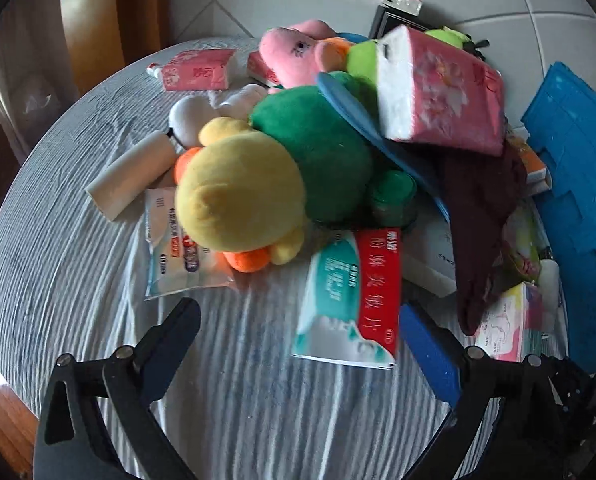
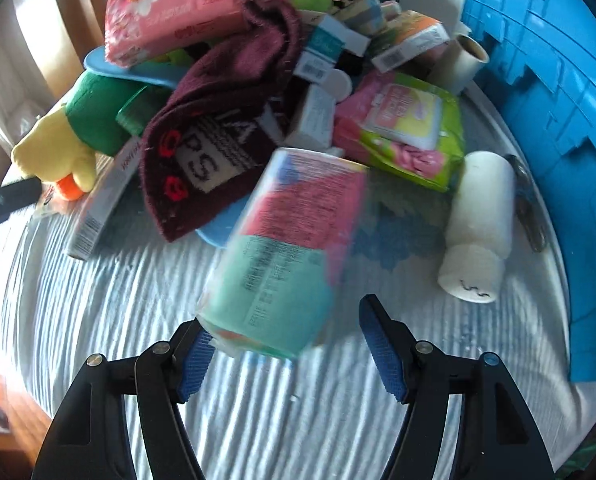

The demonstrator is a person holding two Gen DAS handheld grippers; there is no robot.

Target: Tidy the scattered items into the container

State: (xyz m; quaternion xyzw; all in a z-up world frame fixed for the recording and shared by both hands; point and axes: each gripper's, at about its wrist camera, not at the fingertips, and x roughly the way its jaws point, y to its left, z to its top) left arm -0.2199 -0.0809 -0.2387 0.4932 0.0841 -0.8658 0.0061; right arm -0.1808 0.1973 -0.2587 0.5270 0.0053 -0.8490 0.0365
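Lying just ahead of the right gripper [image 2: 285, 350], the pink-and-teal packet [image 2: 281, 252] is blurred, its near end sitting between the fingers [image 2: 195, 364], closer to the left-hand pad; the right-hand pad stands clear of it. Can't tell whether that left pad touches, so no grip I can vouch for: fingers partly spread, nothing clamped. Packet's long axis runs away from the fingers, roughly along the pointing line, tilted a bit to the right at the far end.

Beyond it: maroon sock [image 2: 217, 128] draped over the pile, green wipes pack [image 2: 410, 132] ahead-right, white bottle [image 2: 478, 224] farther right. Blue container [image 2: 546, 120] fills the far right edge, past the bottle, so the packet has to go rightward from the fingers.

Left gripper [image 1: 298, 344]: fingers wide apart, empty, over bare cloth-covered worktop [image 1: 77, 280]. Red-and-teal box [image 1: 350, 296] sits just ahead between its finger lines, yellow plush duck [image 1: 237, 196] ahead-left; container [image 1: 578, 200] far right from there too.

Judgement: right hand is nearer both packet and container. Next it needs to close across the packet's short width, then swing right.
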